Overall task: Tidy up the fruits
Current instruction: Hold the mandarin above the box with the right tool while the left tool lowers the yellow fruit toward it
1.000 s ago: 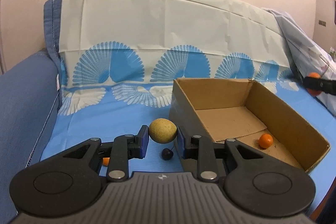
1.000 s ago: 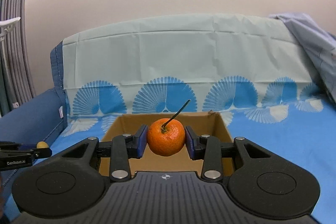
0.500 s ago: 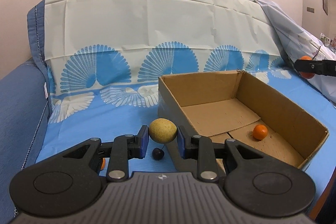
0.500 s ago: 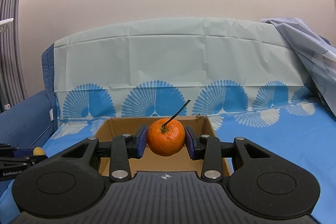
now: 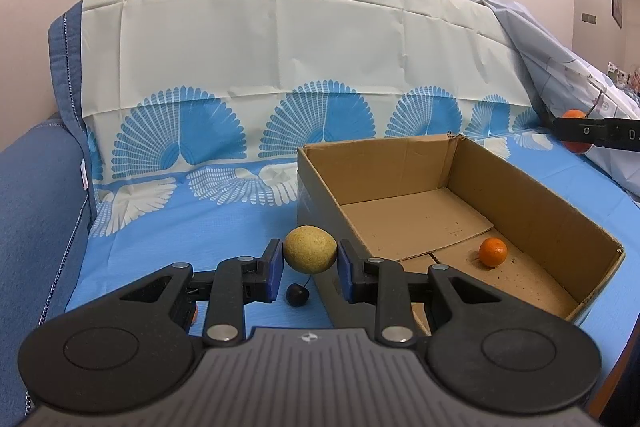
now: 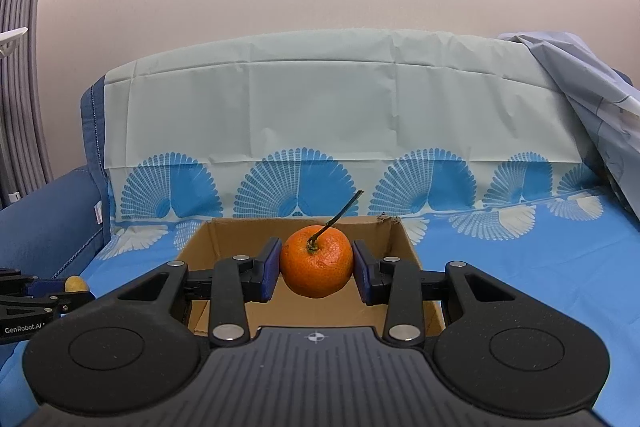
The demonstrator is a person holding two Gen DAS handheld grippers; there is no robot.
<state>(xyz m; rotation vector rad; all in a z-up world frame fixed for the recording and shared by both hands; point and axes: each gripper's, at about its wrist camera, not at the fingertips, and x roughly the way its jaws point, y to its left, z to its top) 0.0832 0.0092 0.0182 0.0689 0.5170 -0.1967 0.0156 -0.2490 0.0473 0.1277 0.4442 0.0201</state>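
Observation:
My left gripper (image 5: pixel 310 263) is shut on a yellow-tan oval fruit (image 5: pixel 310 248), held above the blue cloth just left of an open cardboard box (image 5: pixel 536 203). A small orange (image 5: pixel 493 252) lies on the box floor. My right gripper (image 6: pixel 316 269) is shut on a stemmed tangerine (image 6: pixel 316 263), held over the box's near edge (image 6: pixel 412 259). The right gripper with its tangerine (image 5: pixel 573 115) shows at the far right of the left wrist view. The left gripper and its fruit (image 6: pixel 75 283) show at the left of the right wrist view.
A small dark fruit (image 5: pixel 297 295) lies on the blue cloth (image 5: pixel 200 235) under my left gripper, and an orange bit (image 5: pixel 193 315) peeks out behind its left finger. A patterned cloth covers the sofa back (image 5: pixel 280 47). A crumpled sheet (image 6: pixel 592 107) lies at the right.
My left gripper has risen slightly and turned right, so the box sits more centrally in its view. My right gripper has drifted left with the tangerine.

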